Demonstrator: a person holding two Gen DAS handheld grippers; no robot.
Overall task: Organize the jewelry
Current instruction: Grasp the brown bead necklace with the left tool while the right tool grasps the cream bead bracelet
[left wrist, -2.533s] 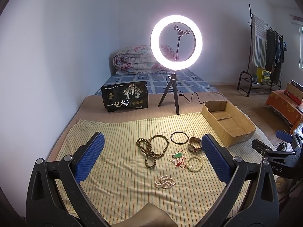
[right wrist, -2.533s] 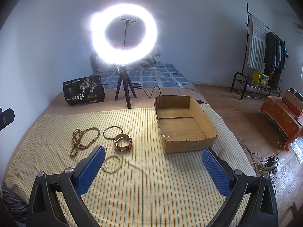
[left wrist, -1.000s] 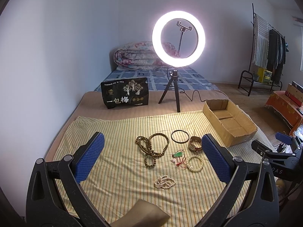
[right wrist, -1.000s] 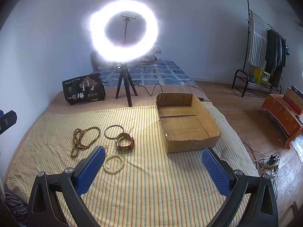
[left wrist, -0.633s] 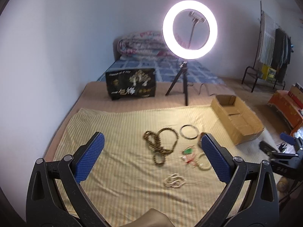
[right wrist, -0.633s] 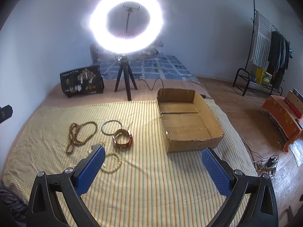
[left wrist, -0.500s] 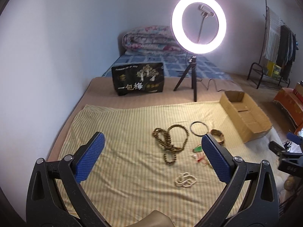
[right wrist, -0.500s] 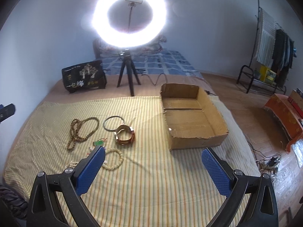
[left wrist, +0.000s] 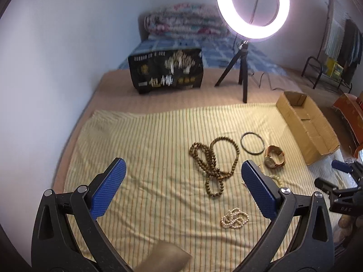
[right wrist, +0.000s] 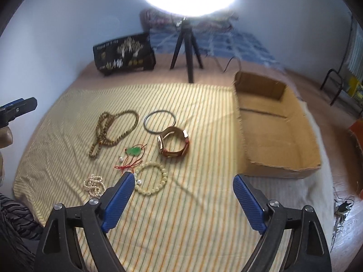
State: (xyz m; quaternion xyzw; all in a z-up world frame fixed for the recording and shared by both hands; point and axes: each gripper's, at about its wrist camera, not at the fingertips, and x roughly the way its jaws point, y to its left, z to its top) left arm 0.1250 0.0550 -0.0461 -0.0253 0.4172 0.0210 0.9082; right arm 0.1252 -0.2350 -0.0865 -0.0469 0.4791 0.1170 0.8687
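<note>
A yellow striped sheet [right wrist: 204,104] covers the bed below pale walls. At frame top stand a lit ring light [left wrist: 253,6] and a black printed bag [left wrist: 166,71]; a cardboard box [right wrist: 279,136] lies at right. Centre frame lie wooden beads [right wrist: 113,131], a dark bangle [right wrist: 160,121], a watch [right wrist: 173,144], possibly jade pendant [right wrist: 133,151], pale bracelet [right wrist: 150,179] and pearls [right wrist: 93,184]. Left gripper [left wrist: 183,190] and right gripper [right wrist: 181,200] fingers spread, empty.

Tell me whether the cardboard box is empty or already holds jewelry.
Empty: the cardboard box shows only bare floor; all the jewelry lies on the striped cloth.
</note>
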